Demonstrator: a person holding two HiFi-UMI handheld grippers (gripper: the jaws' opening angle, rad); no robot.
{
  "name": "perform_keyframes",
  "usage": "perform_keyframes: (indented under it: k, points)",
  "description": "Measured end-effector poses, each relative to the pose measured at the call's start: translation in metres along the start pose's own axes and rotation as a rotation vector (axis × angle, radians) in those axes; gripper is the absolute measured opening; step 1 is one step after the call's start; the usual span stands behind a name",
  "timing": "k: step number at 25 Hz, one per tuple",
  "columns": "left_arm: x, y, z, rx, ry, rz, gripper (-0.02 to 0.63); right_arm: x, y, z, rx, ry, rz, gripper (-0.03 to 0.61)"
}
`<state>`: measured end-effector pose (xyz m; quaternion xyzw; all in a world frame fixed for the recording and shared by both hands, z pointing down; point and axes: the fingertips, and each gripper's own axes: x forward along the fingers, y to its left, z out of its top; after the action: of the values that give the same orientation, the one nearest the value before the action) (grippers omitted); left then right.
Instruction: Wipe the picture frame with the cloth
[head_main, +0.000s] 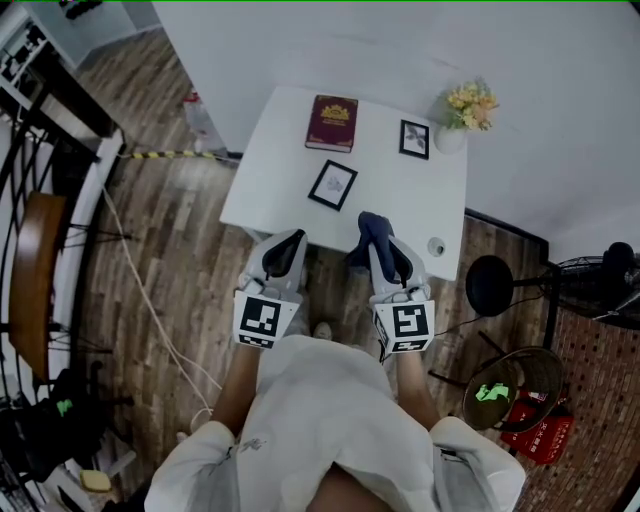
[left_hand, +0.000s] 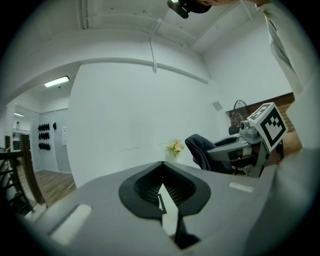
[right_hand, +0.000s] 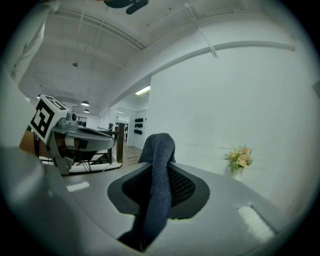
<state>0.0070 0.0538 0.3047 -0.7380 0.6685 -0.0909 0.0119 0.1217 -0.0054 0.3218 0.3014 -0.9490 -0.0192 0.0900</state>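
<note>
A black-framed picture frame (head_main: 333, 185) lies flat near the middle of the white table (head_main: 275, 160). A smaller picture frame (head_main: 414, 139) lies further back on the right. My right gripper (head_main: 381, 243) hovers at the table's near edge, shut on a dark blue cloth (head_main: 371, 229) that sticks up from its jaws. In the right gripper view the cloth (right_hand: 160, 175) hangs between the black pads (right_hand: 192, 187). My left gripper (head_main: 288, 243) is beside it, level with the table's near edge, shut and with nothing in it. Both grippers are short of the frame. The left gripper view shows its pads (left_hand: 145, 187) meeting.
A red book (head_main: 332, 123) lies at the back of the table, a vase of flowers (head_main: 468, 108) at the back right corner, and a small round object (head_main: 435, 245) at the front right corner. A black stool (head_main: 490, 285) and a fan (head_main: 608, 270) stand to the right.
</note>
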Motion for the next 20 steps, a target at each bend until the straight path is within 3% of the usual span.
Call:
perform_keyframes:
  k: [12, 20]
  points:
    - [0.082, 0.052, -0.026, 0.005, 0.042, -0.089, 0.02, 0.076, -0.031, -0.015, 0.038, 0.059, -0.064, 0.071]
    - [0.141, 0.087, -0.065, -0.013, 0.11, -0.184, 0.02, 0.134, -0.051, -0.04, 0.082, 0.149, -0.114, 0.071]
